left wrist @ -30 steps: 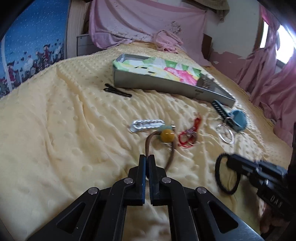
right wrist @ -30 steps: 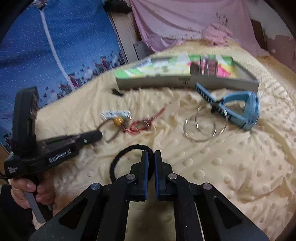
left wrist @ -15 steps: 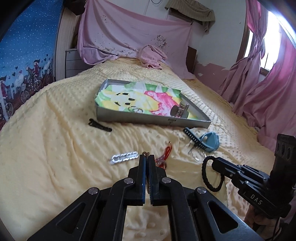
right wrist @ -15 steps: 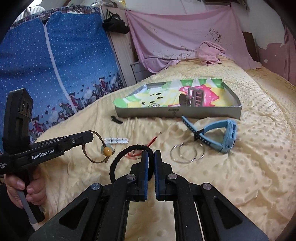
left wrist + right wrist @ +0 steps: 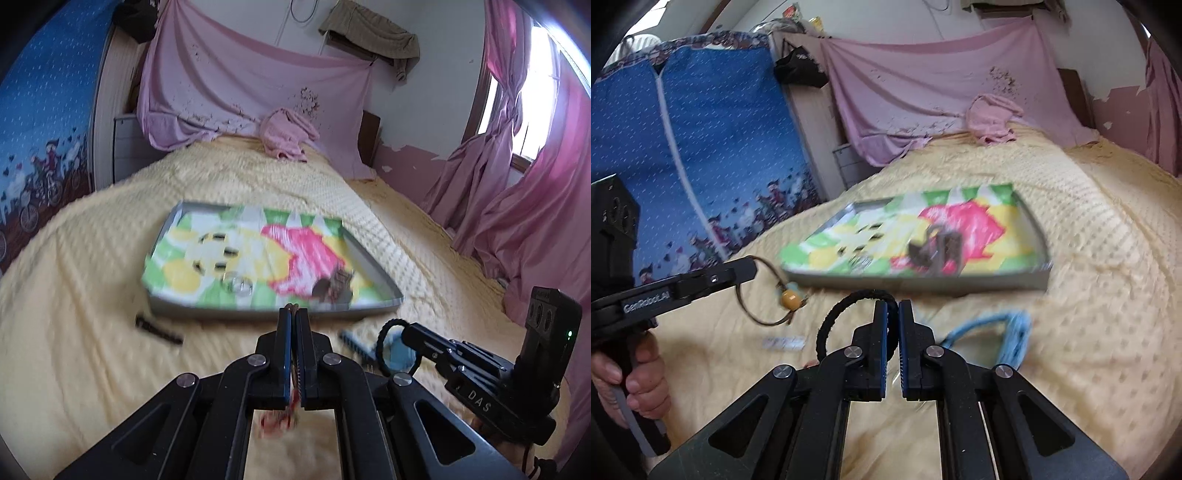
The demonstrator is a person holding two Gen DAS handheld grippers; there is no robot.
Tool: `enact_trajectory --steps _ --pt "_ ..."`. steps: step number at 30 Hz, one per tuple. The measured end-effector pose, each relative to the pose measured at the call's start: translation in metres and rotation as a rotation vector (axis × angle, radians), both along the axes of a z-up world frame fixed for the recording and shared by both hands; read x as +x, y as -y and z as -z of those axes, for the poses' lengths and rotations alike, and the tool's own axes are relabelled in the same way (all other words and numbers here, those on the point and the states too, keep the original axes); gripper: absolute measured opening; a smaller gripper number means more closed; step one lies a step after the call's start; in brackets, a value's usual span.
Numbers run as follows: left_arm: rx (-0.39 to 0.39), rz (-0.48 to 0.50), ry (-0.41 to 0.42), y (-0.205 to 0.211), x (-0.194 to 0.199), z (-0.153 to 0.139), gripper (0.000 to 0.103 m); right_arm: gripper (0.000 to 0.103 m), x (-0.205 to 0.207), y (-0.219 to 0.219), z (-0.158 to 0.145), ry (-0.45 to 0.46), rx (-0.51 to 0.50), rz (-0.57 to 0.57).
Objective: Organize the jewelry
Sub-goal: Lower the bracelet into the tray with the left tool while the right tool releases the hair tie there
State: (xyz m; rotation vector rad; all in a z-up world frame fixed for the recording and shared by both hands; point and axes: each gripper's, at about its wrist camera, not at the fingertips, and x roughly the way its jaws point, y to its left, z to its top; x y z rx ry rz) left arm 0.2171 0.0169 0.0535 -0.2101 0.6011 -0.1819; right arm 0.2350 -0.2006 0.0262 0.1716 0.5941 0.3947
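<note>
Home bedroom, bed (image 5: pixel 110 258), pink curtains (image 5: pixel 517 206)

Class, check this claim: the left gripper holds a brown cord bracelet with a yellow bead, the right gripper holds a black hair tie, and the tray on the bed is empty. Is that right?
Not quite. The tray is not empty: a dark hair claw clip and clear rings lie in it, as the left wrist view shows. The left gripper does hold the brown cord bracelet, and the right gripper the black hair tie.
</note>
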Motion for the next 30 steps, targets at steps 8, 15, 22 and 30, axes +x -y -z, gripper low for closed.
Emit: enact_trajectory --steps 8,15,22,30 --pt "0.015 -0.037 0.096 0.016 0.06 0.003 0.003 0.006 0.078 0.022 -0.005 -0.029 -0.043 0.192" --pt "-0.028 -0.033 -0.002 0.025 0.109 0.044 0.003 0.006 0.122 0.025 0.026 -0.124 -0.093 0.197" --pt "0.046 -0.062 -0.058 0.037 0.116 0.071 0.003 0.006 0.128 0.022 0.043 -0.152 -0.125 0.148" --pt "0.034 -0.082 -0.095 0.033 0.111 0.073 0.004 0.023 0.117 0.025 0.041 -0.139 -0.124 0.139"
